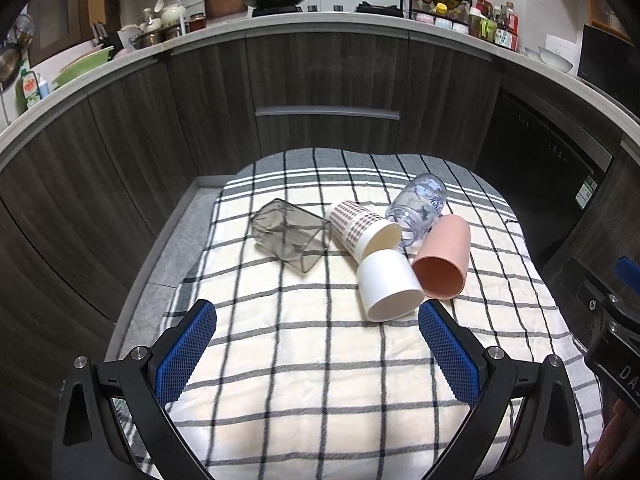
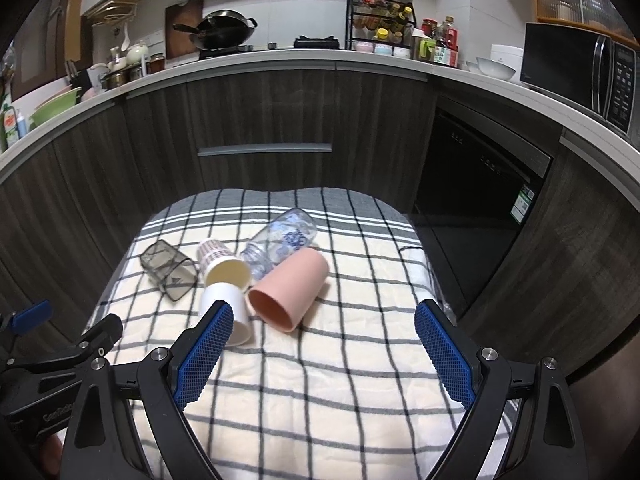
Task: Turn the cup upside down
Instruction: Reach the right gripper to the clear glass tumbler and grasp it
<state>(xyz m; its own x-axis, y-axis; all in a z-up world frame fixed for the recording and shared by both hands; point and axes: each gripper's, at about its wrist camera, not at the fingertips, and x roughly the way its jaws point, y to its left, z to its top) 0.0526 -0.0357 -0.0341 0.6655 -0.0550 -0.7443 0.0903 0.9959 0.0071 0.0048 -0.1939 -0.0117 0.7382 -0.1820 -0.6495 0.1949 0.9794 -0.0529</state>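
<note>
Several cups lie on their sides in a cluster on a checked cloth (image 1: 300,360): a smoky square cup (image 1: 290,236), a plaid paper cup (image 1: 362,230), a white cup (image 1: 388,286), a pink cup (image 1: 442,258) and a clear blue-printed cup (image 1: 420,208). My left gripper (image 1: 318,316) is open and empty, just short of the white cup. My right gripper (image 2: 324,320) is open and empty, in front of the pink cup (image 2: 288,290); its left finger covers part of the white cup (image 2: 224,304). The smoky cup (image 2: 168,270), plaid cup (image 2: 222,262) and clear cup (image 2: 280,240) lie behind.
The cloth (image 2: 320,380) covers a small table in front of dark wood kitchen cabinets (image 1: 320,80). A dishwasher (image 2: 480,184) stands to the right. The worktop behind holds a wok (image 2: 224,32), a spice rack (image 2: 380,20) and a microwave (image 2: 580,68).
</note>
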